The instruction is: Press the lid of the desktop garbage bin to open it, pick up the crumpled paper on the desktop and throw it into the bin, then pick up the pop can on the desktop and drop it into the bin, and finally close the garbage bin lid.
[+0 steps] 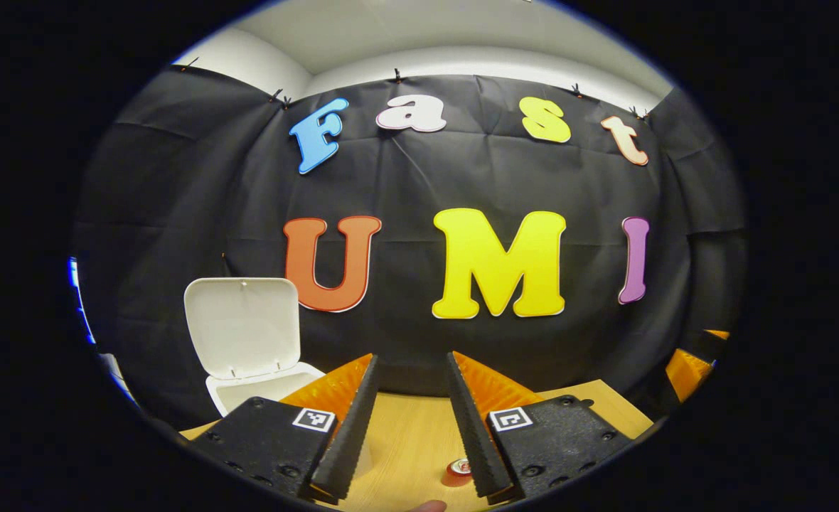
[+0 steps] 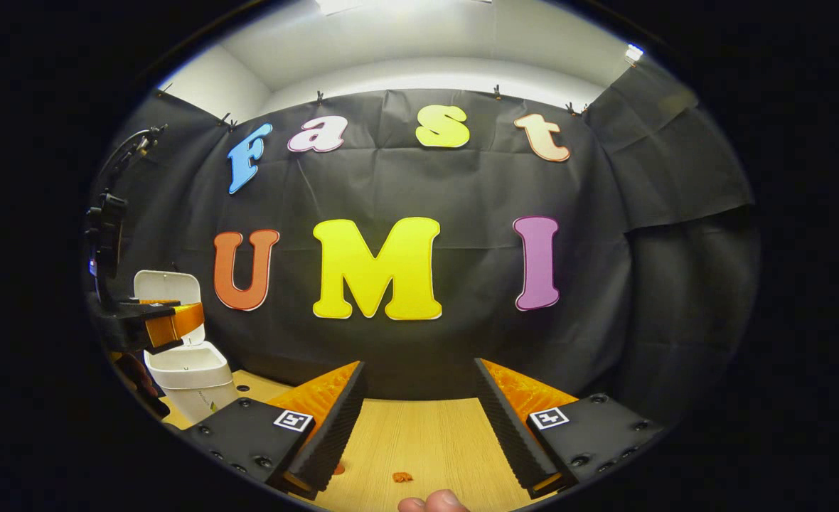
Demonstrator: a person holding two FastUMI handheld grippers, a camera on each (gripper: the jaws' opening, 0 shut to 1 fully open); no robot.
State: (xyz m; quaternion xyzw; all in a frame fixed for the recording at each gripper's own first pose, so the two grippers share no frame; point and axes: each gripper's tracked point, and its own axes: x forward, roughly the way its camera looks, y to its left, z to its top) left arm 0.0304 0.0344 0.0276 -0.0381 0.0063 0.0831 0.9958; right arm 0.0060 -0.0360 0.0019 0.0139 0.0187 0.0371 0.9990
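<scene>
The white desktop bin (image 1: 263,387) stands at the back left of the wooden table, its lid (image 1: 243,326) raised upright. My left gripper (image 1: 412,359) is open with nothing between its fingers, held to the right of the bin. A small red pop can (image 1: 456,469) stands low on the table, partly hidden by that gripper's right finger. In the right gripper view the bin (image 2: 188,373) sits at far left with the left gripper (image 2: 178,321) in front of its open mouth. My right gripper (image 2: 419,364) is open and holds nothing.
The wooden table (image 2: 426,434) runs back to the black cloth wall. A small orange scrap (image 2: 402,477) lies on it near the front. A dark stand with a clamp (image 2: 107,235) rises at the far left. The right gripper's orange part (image 1: 686,370) shows at the right edge.
</scene>
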